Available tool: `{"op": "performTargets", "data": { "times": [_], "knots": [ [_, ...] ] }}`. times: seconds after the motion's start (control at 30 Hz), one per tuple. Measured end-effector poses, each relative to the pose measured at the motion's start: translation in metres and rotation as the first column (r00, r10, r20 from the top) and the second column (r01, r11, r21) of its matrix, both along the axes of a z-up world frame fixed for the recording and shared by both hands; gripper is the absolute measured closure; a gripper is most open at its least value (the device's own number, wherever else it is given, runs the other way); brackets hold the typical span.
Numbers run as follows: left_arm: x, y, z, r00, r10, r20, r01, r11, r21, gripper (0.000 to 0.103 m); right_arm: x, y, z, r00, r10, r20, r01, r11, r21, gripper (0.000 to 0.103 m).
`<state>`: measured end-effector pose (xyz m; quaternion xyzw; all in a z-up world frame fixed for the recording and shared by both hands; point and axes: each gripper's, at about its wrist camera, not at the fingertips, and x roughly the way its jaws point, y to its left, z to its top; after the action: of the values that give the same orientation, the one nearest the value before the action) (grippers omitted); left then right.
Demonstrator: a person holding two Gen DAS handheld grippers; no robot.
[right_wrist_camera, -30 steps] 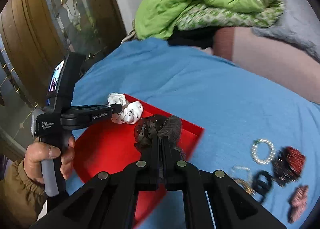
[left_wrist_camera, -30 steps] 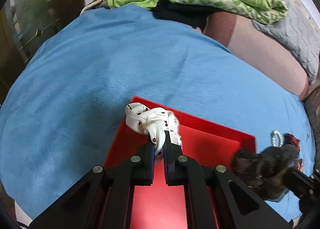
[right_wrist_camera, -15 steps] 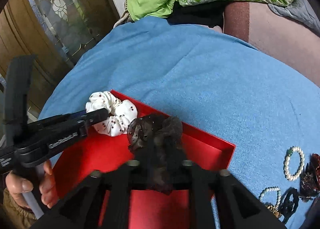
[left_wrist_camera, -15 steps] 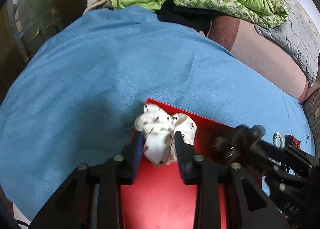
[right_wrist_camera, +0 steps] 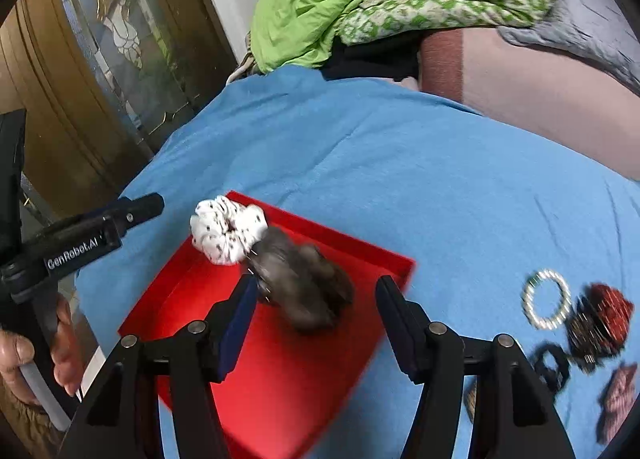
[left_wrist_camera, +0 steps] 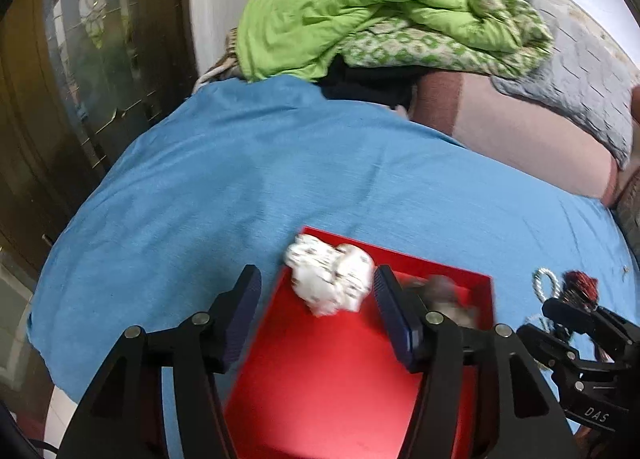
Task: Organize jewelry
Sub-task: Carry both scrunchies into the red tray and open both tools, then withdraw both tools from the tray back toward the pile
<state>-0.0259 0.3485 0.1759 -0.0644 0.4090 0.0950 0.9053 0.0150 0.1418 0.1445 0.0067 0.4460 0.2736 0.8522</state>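
A red tray (left_wrist_camera: 320, 379) (right_wrist_camera: 280, 371) lies on the blue cloth. A white dotted scrunchie (left_wrist_camera: 330, 285) (right_wrist_camera: 228, 229) rests in the tray's far corner. A dark brown scrunchie (right_wrist_camera: 304, 287) (left_wrist_camera: 440, 291) lies in the tray beside it. My left gripper (left_wrist_camera: 316, 299) is open and empty, just behind the white scrunchie. My right gripper (right_wrist_camera: 314, 307) is open and empty, with the dark scrunchie between its fingers. A pearl bracelet (right_wrist_camera: 546, 299) (left_wrist_camera: 544, 285), a red-black hair clip (right_wrist_camera: 600, 313) and other hair pieces lie on the cloth to the right.
The blue cloth (right_wrist_camera: 400, 163) covers the bed. A green quilt pile (left_wrist_camera: 360, 11) sits at the far edge, with a grey blanket (left_wrist_camera: 580, 99) to its right. A wooden glass door (right_wrist_camera: 100, 59) stands to the left. The left gripper's handle (right_wrist_camera: 80, 239) shows beside the tray.
Both grippers opened and let go of their scrunchies, which now lie in the red tray. Both grippers pulled back and up from the tray.
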Motion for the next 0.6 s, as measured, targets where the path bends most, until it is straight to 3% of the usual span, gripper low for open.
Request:
{"op": "performTargets", "data": {
  "times": [0.33,0.6],
  "knots": [
    [0.001,-0.100,0.000,0.980,-0.192,-0.047,0.188,0.979,-0.081,0.045,-0.062,-0.140,-0.008,0.982,-0.186,-0.023,0.186,0.983,0.002,0.036],
    [0.021,-0.184,-0.023,0.943,-0.317,-0.098,0.304,0.944,-0.127,0.045,-0.085,-0.268,-0.020,0.911,-0.410,-0.045,0.410,0.912,-0.014,0.036]
  ]
}}
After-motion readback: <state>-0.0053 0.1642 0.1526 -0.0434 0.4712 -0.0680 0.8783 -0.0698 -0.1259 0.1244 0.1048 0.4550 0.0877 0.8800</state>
